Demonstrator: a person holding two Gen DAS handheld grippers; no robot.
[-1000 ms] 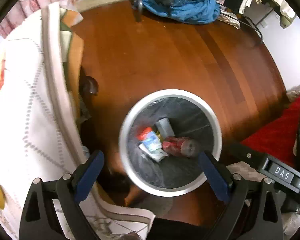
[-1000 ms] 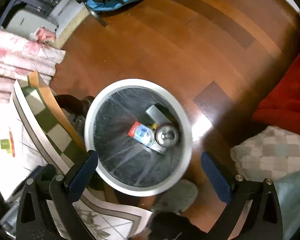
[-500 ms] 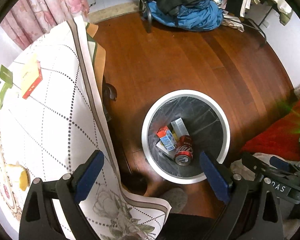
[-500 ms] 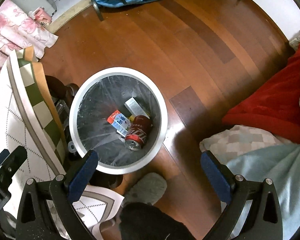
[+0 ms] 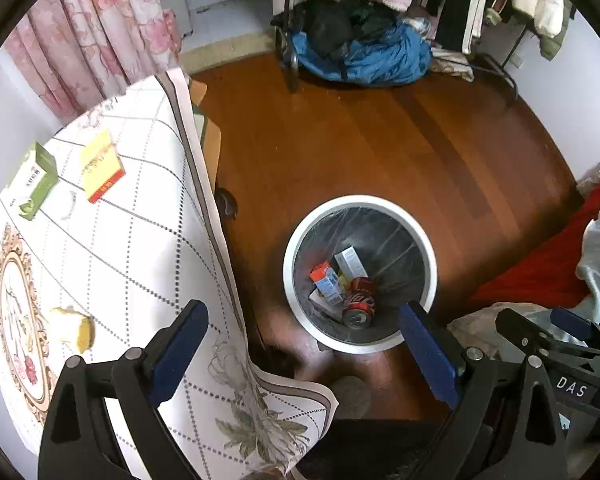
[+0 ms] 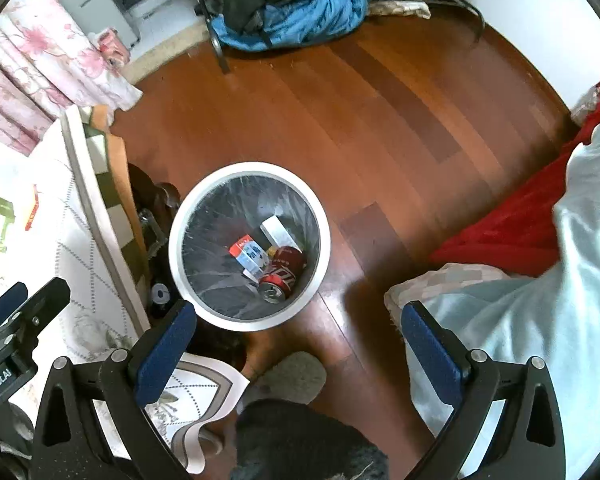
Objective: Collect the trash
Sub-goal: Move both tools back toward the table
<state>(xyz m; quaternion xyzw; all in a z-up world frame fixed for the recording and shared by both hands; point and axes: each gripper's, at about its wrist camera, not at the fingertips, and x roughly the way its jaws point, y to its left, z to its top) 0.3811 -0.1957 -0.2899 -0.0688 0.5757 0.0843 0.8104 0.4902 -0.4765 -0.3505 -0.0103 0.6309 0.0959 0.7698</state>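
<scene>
Currently both grippers high over the floor, empty. Left gripper: blue fingers spread wide, nothing between. Right gripper: same, spread, nothing held.

Trash bin: white rim, clear liner, on wood floor just right of the table. Sits close to the table edge, prob. so items go table to bin w/ a short carry. Already inside: red soda can on its side, mouth toward near wall; blue/orange carton touching it; white box at far side. Right wrist view confirms the same three: can, carton, box.

Still on the tablecloth, left wrist view: green box and yellow/red box at far end, side by side but apart; yellow sponge-like lump near end, closest to left fingers. Can't tell what the lump is.

Judgement: job partway, table items left. Left gripper is on the table side, so it suits the lump next; fingers wide enough for it. Risk: cloth overhang drapes loose, could snag or drag.
</scene>
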